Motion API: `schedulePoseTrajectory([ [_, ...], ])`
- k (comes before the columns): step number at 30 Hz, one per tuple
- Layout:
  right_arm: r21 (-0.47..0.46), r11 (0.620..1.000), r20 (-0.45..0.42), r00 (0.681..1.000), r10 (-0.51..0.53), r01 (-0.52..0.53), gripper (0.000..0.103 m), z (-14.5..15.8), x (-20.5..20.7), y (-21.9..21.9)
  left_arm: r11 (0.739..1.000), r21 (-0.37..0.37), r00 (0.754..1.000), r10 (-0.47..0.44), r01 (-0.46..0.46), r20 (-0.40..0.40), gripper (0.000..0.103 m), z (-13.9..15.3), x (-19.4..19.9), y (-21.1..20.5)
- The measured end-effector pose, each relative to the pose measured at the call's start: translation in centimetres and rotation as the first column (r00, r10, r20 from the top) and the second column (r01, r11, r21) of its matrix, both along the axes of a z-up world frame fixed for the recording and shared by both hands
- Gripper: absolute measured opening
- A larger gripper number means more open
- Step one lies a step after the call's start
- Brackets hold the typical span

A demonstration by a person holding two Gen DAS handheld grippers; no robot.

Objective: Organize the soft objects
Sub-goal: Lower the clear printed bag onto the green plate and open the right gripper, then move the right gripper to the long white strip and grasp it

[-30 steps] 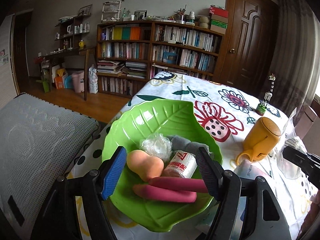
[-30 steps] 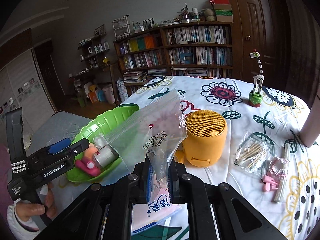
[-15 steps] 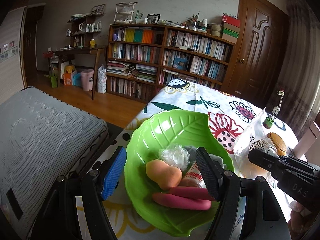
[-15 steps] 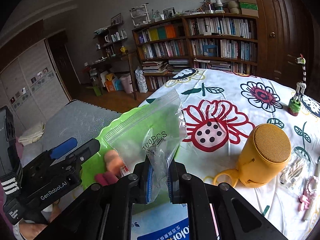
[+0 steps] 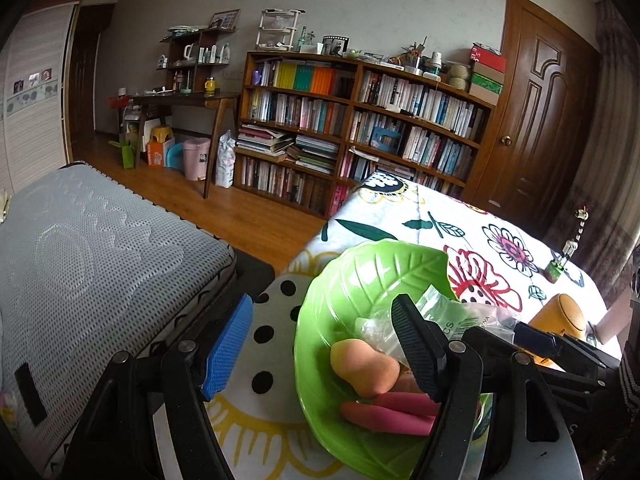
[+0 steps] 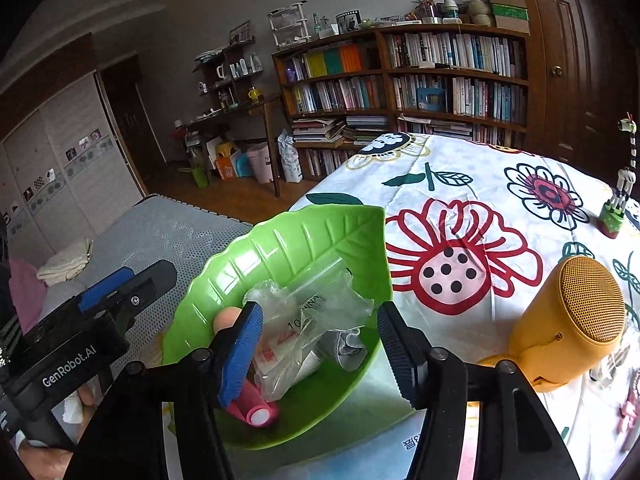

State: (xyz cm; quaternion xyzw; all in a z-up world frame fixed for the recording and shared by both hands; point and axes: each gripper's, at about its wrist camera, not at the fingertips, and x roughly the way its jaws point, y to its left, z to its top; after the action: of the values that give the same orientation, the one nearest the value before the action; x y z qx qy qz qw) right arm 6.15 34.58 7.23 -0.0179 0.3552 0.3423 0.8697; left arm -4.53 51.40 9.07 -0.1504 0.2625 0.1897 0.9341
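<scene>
Jaws of the right gripper (image 6: 320, 344) stand wide apart above the green leaf-shaped bowl (image 6: 296, 240), gripping nothing, with the clear plastic bag (image 6: 308, 320) lying loose in the bowl between them atop the other soft things. The left gripper (image 5: 320, 350), held by a hand (image 6: 52, 446) low at the table's left edge, is likewise wide and empty, its fingers straddling the bowl's left rim beside the peach sponge (image 5: 362, 368).

Pink rollers (image 5: 390, 412) partly behind a finger, grey cloth (image 6: 347, 350) under plastic bag (image 6: 308, 312) — print unreadable
</scene>
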Motion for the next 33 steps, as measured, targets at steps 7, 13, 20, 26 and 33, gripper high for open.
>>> schedulePoseTrajectory([
  [7, 0.027, 0.997, 0.051, 0.996, -0.071, 0.069, 0.067, 1.0, -1.1, -2.8, 1.0, 0.005, 1.0, -0.016, 0.016, -0.002, 0.073, -0.1, 0.1, -0.3],
  [13, 0.02, 0.991, 0.11, 0.985, -0.135, 0.133, 0.069, 1.5, -2.3, -4.9, 0.995, -0.016, 0.995, -0.095, 0.096, 0.005, 0.079, -0.1, 0.3, -1.6],
  [20, 0.02, 0.982, 0.119, 0.975, -0.19, 0.189, 0.071, 1.1, -3.2, -7.7, 0.974, -0.009, 0.974, -0.226, 0.226, 0.0, 0.08, -0.2, 0.9, -4.4],
  [26, 0.023, 0.97, 0.11, 0.964, -0.242, 0.241, 0.071, 0.8, -3.6, -10.3, 0.952, -0.029, 0.952, -0.306, 0.306, -0.012, 0.08, -0.5, 2.0, -5.5],
  [33, 0.012, 0.95, 0.111, 0.944, -0.311, 0.311, 0.071, 0.4, -4.1, -13.6, 0.965, 0.022, 0.955, -0.256, 0.262, -0.147, 0.08, -2.7, 5.0, -6.1],
])
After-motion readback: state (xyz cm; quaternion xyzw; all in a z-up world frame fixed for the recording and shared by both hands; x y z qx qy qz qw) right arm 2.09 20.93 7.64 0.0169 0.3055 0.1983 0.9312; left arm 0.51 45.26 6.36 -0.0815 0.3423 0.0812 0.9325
